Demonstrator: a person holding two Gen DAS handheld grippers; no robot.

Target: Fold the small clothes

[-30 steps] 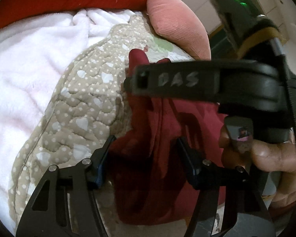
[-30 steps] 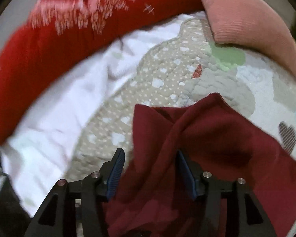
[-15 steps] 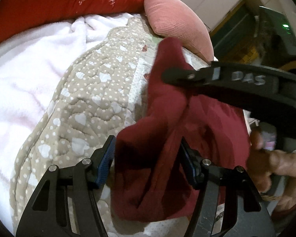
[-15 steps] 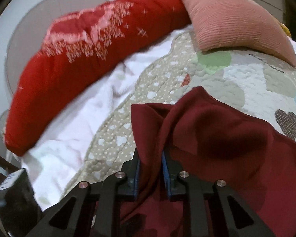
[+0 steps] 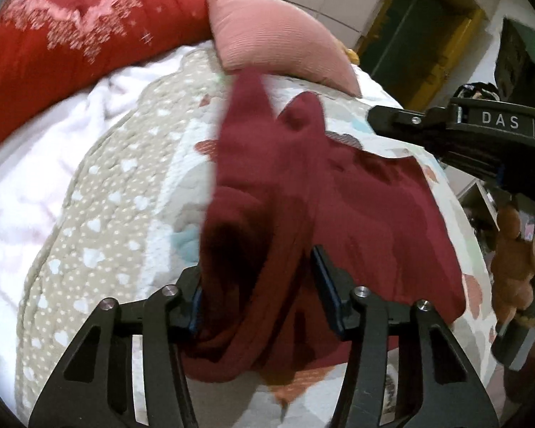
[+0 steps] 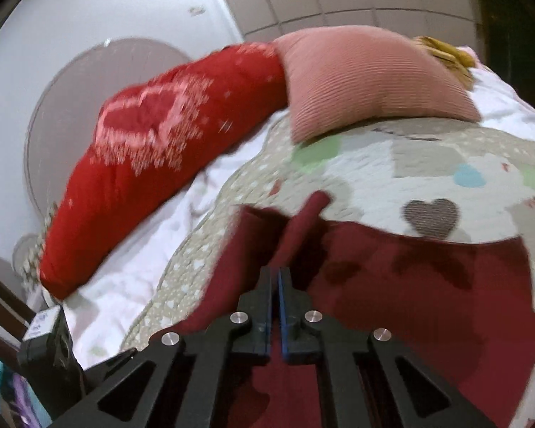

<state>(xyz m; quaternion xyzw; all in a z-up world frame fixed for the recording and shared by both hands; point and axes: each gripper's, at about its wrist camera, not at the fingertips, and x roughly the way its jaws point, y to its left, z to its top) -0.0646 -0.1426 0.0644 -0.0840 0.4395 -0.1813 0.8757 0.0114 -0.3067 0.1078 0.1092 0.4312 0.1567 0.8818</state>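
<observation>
A dark red small garment [image 5: 303,214] lies bunched on the patterned quilt [image 5: 107,214]. My left gripper [image 5: 256,285] is open, its blue-padded jaws on either side of a raised fold of the cloth. My right gripper [image 6: 275,306] is shut on a pinched fold of the same garment [image 6: 410,285] and holds that fold up off the quilt. In the left wrist view the right gripper's black body marked DAS [image 5: 481,132] reaches in from the right, with the person's hand [image 5: 517,260] below it.
A red bolster [image 6: 153,164] and a pink ribbed pillow [image 6: 367,82] lie at the bed's far side. A white fleece blanket [image 5: 28,185] lies left of the quilt [image 6: 428,164]. A doorway [image 5: 421,35] is beyond the bed on the right.
My right gripper closed on a fold of the red garment and lifted it, moving right. My left gripper stayed open around the cloth while the garment spread out across the quilt.
</observation>
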